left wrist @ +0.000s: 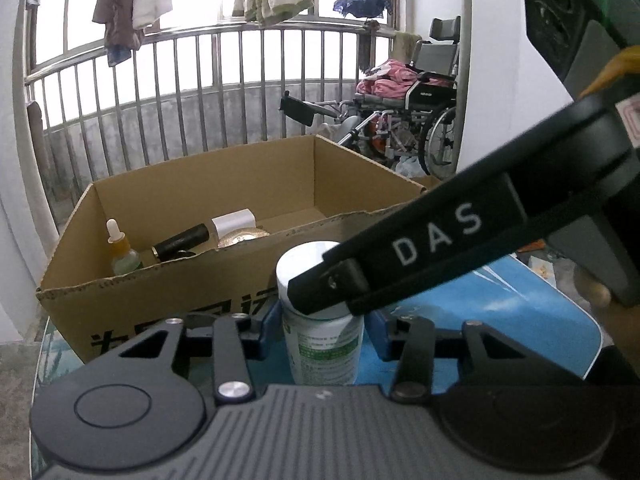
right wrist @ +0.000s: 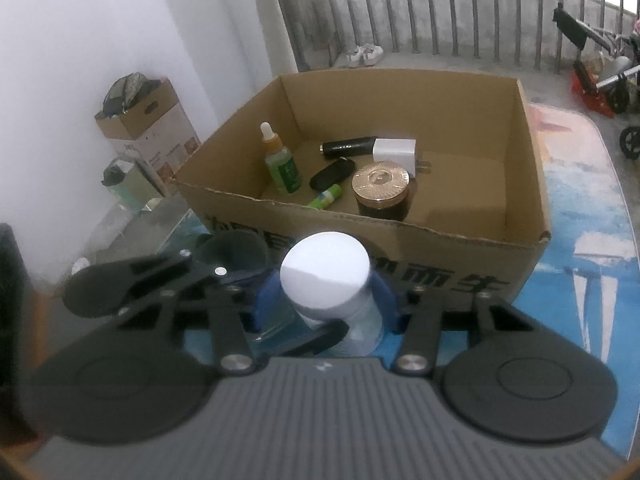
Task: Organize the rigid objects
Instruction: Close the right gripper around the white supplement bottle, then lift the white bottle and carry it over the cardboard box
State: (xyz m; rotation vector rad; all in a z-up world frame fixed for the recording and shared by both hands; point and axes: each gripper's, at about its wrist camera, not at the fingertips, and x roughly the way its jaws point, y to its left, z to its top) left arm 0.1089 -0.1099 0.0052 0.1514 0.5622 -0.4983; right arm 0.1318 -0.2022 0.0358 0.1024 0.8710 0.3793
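Right claw (right wrist: 326,300): its blue pads sit against both sides of a white-capped bottle (right wrist: 325,276), at cap and shoulder height, so it appears to be holding the bottle. Left claw (left wrist: 324,320): its pads flank the same bottle (left wrist: 320,320) lower down, at the label; whether they press on the body or stand just clear cannot be told. In the left wrist view, one finger of the right claw lies across the front of the cap.

Location of the work piece: the bottle stands upright on the counter (right wrist: 592,240), just in front of the near wall of the open cardboard box (right wrist: 440,248) and outside it.

Box contents, seen from the right wrist view:
- dropper bottle (right wrist: 280,160), upright near the left wall
- black tube (right wrist: 348,146) and white charger plug (right wrist: 394,151), touching, toward the back
- black oblong item (right wrist: 332,174) and green tube (right wrist: 326,198), lying flat
- dark jar with a gold lid (right wrist: 382,190), upright near the front wall

Step in hand, as judged: grasp or handover of the bottle, prior to loading.

Next move calls for:
1. One claw only to keep the grip; the other to let go.
2. A lift high enough to clear the torn front edge.
3. Placement on the bare floor at the right of the box, well apart from the jar.
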